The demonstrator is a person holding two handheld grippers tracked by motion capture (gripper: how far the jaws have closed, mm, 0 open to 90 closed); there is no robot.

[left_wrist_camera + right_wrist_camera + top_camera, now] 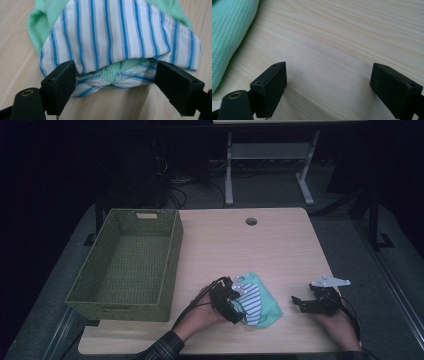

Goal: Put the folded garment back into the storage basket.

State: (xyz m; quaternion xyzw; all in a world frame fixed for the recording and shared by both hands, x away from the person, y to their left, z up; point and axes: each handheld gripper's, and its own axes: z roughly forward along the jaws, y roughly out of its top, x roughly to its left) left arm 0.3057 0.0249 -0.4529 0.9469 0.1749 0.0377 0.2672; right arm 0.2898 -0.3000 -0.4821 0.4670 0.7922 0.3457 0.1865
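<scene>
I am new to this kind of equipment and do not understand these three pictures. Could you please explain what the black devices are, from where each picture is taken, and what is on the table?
No robot is here: a person holds a two-jaw hand tool in each hand. The high view looks down on the wooden table from above the person's side. The other two pictures come from small cameras riding on the tools, looking along their black jaws.

On the table stand an empty green woven basket at the left and a small folded garment, mint green with a blue-and-white striped part.

The left gripper is open, with its jaws on either side of the garment's near edge, not yet closed on it. The right gripper is also open, over bare wood, with the garment's green edge to its left. Nothing is held.
</scene>
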